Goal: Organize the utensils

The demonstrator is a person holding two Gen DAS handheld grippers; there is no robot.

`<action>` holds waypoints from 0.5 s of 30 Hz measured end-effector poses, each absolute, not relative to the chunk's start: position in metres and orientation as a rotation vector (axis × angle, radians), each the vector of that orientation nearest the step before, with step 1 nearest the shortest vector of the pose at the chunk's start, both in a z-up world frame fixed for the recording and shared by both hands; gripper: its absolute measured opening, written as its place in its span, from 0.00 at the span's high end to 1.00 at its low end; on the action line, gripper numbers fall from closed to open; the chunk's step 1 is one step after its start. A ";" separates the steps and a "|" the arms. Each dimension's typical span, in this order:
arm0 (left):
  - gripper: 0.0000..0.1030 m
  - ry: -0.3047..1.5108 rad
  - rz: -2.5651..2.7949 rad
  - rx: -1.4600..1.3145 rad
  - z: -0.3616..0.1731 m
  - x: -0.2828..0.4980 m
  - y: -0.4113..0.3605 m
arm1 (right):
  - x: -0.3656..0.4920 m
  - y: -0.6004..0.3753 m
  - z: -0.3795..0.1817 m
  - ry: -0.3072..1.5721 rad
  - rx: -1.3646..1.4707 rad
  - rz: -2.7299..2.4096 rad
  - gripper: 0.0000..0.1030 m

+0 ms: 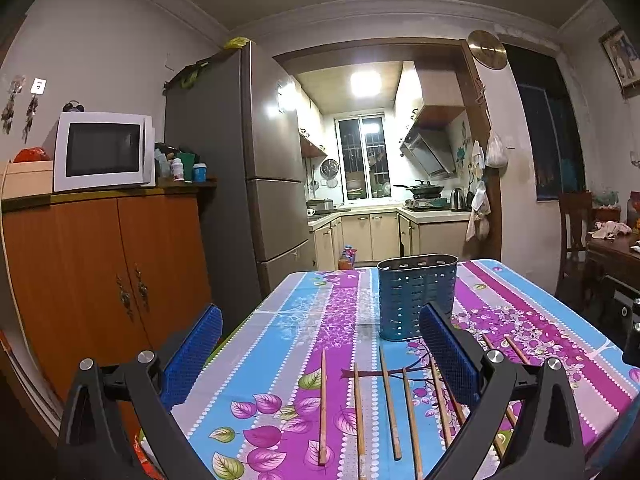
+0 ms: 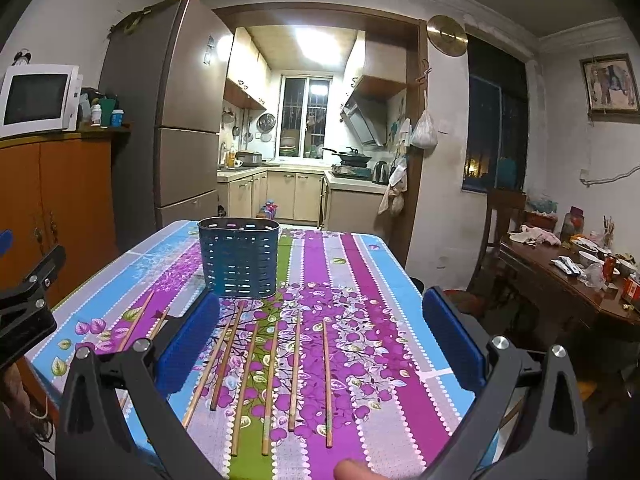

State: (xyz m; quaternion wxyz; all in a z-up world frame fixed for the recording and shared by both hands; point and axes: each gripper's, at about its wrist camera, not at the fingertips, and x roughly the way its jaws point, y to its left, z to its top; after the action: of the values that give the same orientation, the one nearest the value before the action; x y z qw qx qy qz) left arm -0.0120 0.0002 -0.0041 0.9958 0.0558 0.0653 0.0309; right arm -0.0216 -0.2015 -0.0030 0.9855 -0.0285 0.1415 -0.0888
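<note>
Grippers first: the right gripper (image 2: pixel 320 344) hangs above the near part of the table with its blue-padded fingers (image 2: pixel 188 344) spread wide and nothing between them, and the left gripper (image 1: pixel 320 352) is likewise wide and empty, held to the left so that its left finger overhangs the table edge. A fingertip (image 2: pixel 352 470) of the person shows at the bottom of the right wrist view.

Below and ahead of both tools lie the wooden chopsticks (image 2: pixel 296 368), loose on the floral striped tablecloth (image 2: pixel 380 320), roughly parallel and pointing away toward the far end; a couple more lie apart toward the left side in the right view. Beyond their far tips, near the middle of the table, stands the blue perforated utensil holder (image 2: pixel 239 258), upright, and no chopsticks rise above its rim. Further out are the cabinet with a white microwave (image 1: pixel 102 152), the refrigerator (image 1: pixel 256 160) and the lit kitchen.

Judging by this, the task is at its start: no chopstick has been picked up. The next move likely calls for lowering one gripper over a single chopstick, closing across its thin shaft without scattering its neighbours, then tipping it upright to drop it into the holder.
</note>
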 end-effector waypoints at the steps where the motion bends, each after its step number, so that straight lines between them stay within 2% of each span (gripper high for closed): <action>1: 0.04 0.131 0.061 0.112 -0.004 -0.012 0.001 | -0.022 -0.201 -0.003 0.285 -0.059 -0.178 0.05; 15: 0.04 0.124 0.072 0.112 -0.005 -0.013 -0.001 | -0.018 -0.208 -0.004 0.319 -0.009 -0.150 0.05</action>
State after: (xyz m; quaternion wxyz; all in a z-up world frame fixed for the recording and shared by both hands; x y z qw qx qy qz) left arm -0.0135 -0.0005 -0.0050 0.9959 0.0558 0.0619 0.0358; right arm -0.0183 -0.2078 -0.0037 0.9845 -0.0045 0.1588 -0.0744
